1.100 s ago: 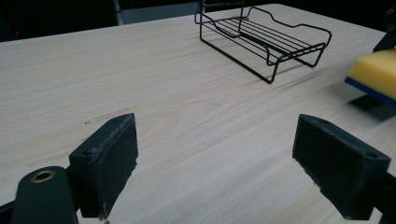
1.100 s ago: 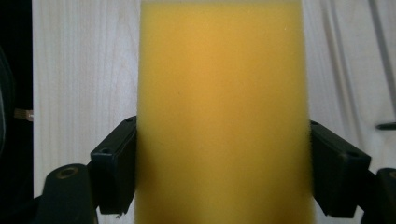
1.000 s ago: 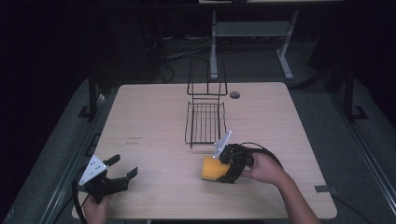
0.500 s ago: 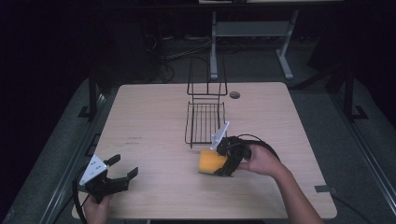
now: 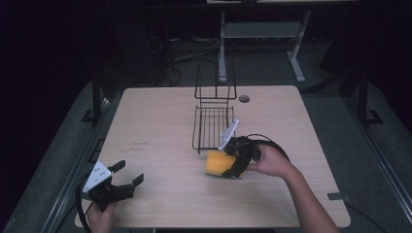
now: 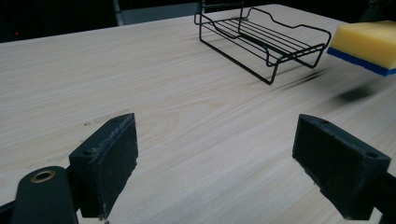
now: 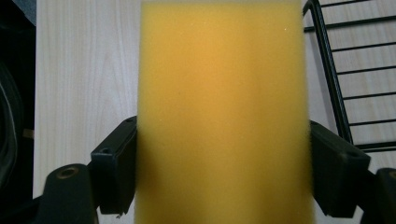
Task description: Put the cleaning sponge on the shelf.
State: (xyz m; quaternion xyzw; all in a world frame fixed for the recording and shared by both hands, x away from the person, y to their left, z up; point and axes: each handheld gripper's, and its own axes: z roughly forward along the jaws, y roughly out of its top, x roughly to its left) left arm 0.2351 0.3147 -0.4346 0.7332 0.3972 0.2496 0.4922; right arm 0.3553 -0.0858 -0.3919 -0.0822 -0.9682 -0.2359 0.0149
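A yellow sponge (image 5: 216,163) with a blue underside is held just above the table, a little in front of the black wire rack (image 5: 213,127). My right gripper (image 5: 232,165) is shut on the sponge; in the right gripper view the sponge (image 7: 223,112) sits between both jaws, with the rack's wires (image 7: 350,84) at the right edge. My left gripper (image 5: 127,174) rests open at the table's front left corner, nothing between its jaws. The left gripper view shows the rack (image 6: 261,39) ahead and the sponge (image 6: 367,42) at the far right.
The wire rack has an upright back frame (image 5: 215,80) toward the table's far side. A round cable hole (image 5: 244,98) lies right of it. A black cable (image 5: 265,141) loops beside my right hand. The wooden table (image 5: 155,121) stretches bare between the two grippers.
My right gripper has carried the sponge a little to the left and forward toward the rack's near end. The left gripper has stayed put.
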